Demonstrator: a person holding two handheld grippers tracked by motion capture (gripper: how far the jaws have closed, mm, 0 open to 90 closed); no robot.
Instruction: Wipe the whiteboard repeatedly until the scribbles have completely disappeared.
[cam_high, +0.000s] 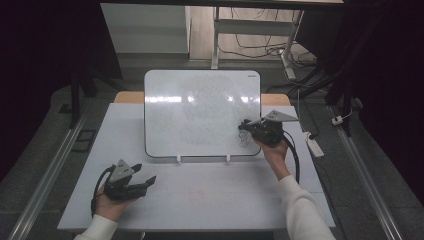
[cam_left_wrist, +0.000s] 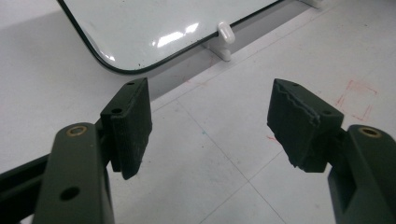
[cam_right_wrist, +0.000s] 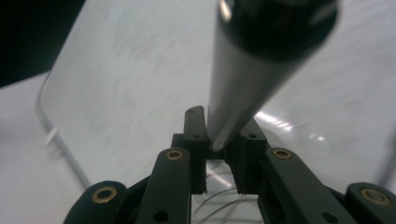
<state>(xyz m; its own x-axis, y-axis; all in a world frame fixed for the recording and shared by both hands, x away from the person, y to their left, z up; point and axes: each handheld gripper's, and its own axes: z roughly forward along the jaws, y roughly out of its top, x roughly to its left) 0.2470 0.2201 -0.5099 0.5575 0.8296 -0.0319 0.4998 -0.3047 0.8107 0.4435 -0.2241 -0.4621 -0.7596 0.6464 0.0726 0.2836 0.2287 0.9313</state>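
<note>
Gripping marker (cam_right_wrist: 243, 84) on whiteboard (cam_high: 200, 110): right tool (cam_high: 246, 128) | left tool (cam_high: 145, 182) released, on table (cam_high: 210, 200)

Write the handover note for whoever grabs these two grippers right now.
Right gripper: shut on a marker, held at the whiteboard near its lower right corner.
Left gripper: open, holding nothing, resting low over the table in front of the board's lower left corner.
Whiteboard stands propped on two white feet.
Done: dark scribbles by the marker tip.
Left: probably carry on marking; I can't tell how much remains.
</note>
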